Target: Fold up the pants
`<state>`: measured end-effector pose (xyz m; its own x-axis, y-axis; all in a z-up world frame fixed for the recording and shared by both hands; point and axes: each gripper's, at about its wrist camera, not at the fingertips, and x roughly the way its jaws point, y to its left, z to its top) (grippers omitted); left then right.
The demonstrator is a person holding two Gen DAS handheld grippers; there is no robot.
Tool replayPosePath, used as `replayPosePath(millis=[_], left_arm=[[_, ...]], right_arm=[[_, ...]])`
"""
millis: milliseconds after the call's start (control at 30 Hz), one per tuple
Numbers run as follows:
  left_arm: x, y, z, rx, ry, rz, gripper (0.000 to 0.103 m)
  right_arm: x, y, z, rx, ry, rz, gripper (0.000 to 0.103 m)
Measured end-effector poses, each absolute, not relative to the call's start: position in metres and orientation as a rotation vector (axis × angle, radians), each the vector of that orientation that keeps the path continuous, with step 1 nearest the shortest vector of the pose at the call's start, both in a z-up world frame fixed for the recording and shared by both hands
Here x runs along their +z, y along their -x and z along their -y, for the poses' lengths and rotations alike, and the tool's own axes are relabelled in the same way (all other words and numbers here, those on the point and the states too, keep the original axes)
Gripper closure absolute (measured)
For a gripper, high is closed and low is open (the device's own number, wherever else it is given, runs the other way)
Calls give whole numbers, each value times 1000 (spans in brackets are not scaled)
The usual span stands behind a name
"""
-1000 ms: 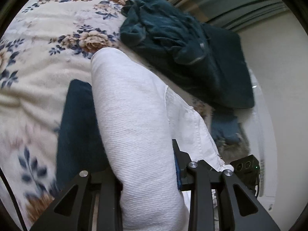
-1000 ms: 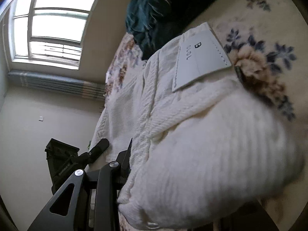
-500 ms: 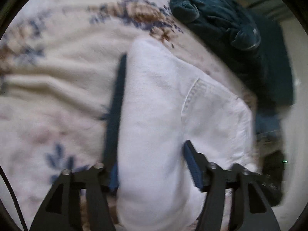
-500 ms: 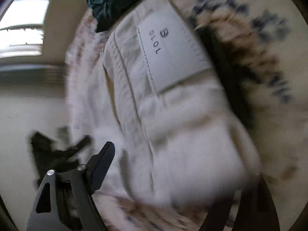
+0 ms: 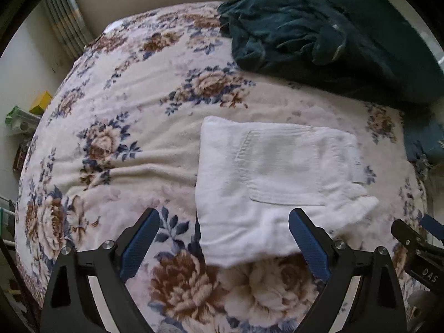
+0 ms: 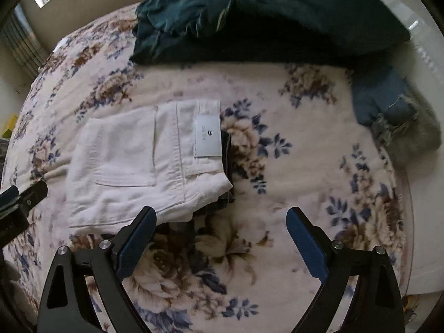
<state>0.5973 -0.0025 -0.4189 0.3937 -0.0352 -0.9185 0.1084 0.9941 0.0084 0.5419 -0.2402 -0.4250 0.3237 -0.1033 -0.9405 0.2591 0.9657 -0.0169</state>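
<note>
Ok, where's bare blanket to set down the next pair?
Free: the floral blanket right of the folded white pants, short of the denim bundle; also left of them. Crowded along the far edge under the dark green heap.

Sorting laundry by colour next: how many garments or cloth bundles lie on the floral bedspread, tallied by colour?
White: 1, the folded white pants
Dark teal: 1, a crumpled teal heap; I cannot tell how many pieces it holds
Blue denim: 1, a frayed denim bundle at the bed's edge
Total: 3
</note>
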Motion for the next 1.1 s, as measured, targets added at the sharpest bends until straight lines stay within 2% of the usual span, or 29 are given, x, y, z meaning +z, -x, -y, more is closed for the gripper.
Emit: replayPosePath(millis=[267,867,1100], left_arm=[[-347,-543,5,-105,-99,-1110,8],[-135,-344,-13,-87,-70,-918,8],[-77,-279,-20,-52,-54,-848,8]], right_arm=[[-330,-477,228,-254,-185,-1149,6],[-66,-267,188,-131,-79,-925,6],[5,-191,175,-84,-41,-869,6]])
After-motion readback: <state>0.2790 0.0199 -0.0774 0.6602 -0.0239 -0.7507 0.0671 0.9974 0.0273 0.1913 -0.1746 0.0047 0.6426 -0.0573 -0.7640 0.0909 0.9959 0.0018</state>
